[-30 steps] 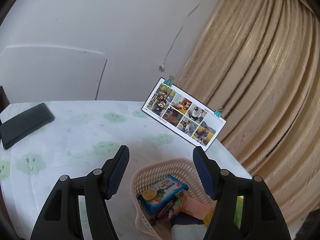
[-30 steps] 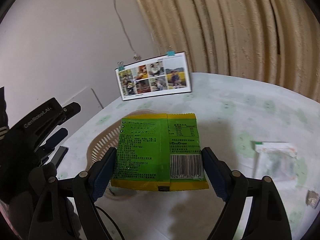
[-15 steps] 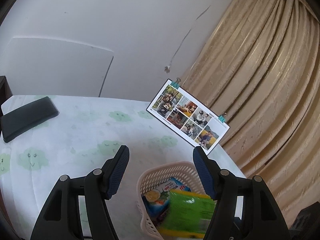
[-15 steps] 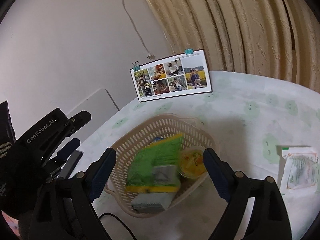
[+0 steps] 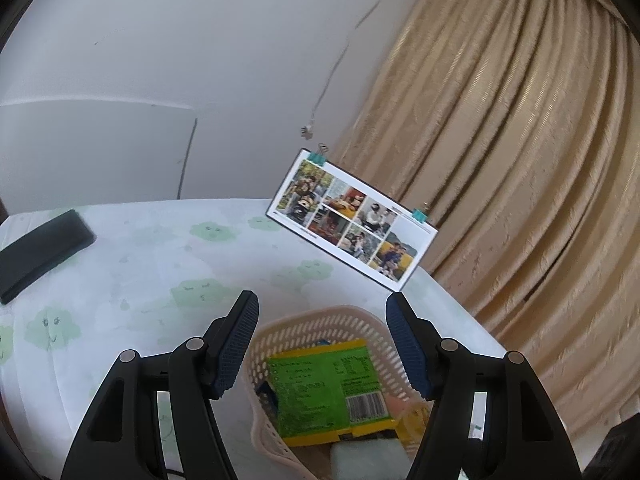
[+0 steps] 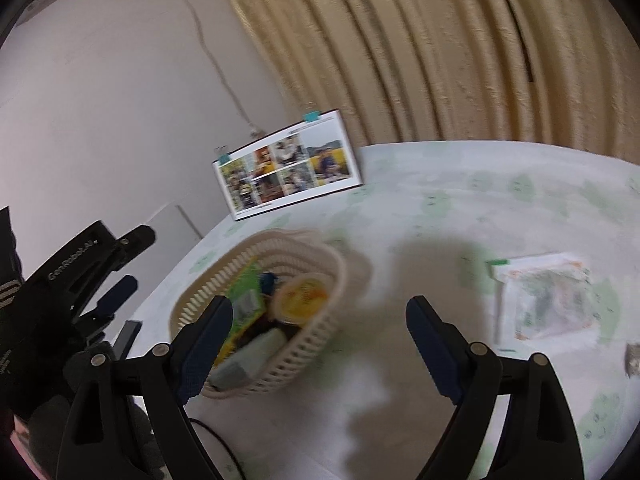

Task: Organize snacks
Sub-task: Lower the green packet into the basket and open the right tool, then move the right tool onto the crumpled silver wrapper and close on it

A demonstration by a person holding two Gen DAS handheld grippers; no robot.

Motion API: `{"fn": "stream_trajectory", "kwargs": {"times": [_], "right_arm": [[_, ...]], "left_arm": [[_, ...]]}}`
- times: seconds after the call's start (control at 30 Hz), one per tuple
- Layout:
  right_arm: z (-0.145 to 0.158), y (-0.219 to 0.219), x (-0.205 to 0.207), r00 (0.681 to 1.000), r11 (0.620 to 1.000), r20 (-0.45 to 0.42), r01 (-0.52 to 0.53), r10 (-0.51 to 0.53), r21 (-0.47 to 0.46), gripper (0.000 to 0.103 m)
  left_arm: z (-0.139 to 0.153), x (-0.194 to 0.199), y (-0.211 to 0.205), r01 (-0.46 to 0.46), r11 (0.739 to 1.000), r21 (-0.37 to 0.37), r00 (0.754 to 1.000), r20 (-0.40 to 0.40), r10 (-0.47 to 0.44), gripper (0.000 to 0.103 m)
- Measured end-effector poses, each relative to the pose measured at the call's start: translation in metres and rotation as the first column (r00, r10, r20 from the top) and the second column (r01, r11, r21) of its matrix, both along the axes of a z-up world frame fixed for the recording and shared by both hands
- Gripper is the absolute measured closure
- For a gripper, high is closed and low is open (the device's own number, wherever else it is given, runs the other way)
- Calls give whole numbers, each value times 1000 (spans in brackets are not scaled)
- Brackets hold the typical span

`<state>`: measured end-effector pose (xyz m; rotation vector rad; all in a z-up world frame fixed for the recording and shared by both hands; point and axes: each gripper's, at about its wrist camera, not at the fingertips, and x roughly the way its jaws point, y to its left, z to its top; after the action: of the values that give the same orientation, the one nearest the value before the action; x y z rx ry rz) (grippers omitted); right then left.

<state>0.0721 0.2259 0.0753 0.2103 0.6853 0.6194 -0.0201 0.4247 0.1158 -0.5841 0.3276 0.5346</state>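
The left gripper [image 5: 322,340] and right gripper [image 6: 320,340] both hang over the table [image 6: 460,208] with jaws spread wide and empty, the left directly above the basket [image 5: 320,320], the right beside it. The green packet [image 5: 324,388], clamped in the right jaws a second ago, now lies in the basket on the other snacks, a white sachet [image 6: 548,296] lies apart to the right, and behind stand a photo card [image 5: 352,220] and curtain [image 5: 520,160]

Glossy green snack packet [image 5: 324,392] lies in perforated plastic basket [image 5: 320,320].
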Motion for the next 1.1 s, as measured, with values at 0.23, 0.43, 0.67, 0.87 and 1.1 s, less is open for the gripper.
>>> {"fn": "stream_trajectory", "kwargs": {"times": [0.23, 0.43, 0.67, 0.87, 1.1], "right_arm": [[-8, -40, 1, 994, 994, -10, 105, -105, 0, 16], [-16, -82, 3, 980, 980, -27, 197, -197, -4, 16], [-26, -132, 5, 953, 953, -39, 299, -301, -38, 16], [-33, -166, 11, 931, 929, -38, 357, -362, -95, 16], [-45, -200, 23, 911, 904, -50, 396, -408, -160, 16]], "left_arm": [[3, 6, -17, 53, 997, 50, 999, -8, -52, 36], [7, 13, -47, 124, 980, 153, 992, -30, -120, 36], [7, 24, -86, 259, 932, 253, 966, -79, -247, 36], [4, 31, -108, 341, 898, 278, 940, -119, -320, 36], [-2, 37, -128, 401, 864, 303, 915, -165, -367, 36]]}}
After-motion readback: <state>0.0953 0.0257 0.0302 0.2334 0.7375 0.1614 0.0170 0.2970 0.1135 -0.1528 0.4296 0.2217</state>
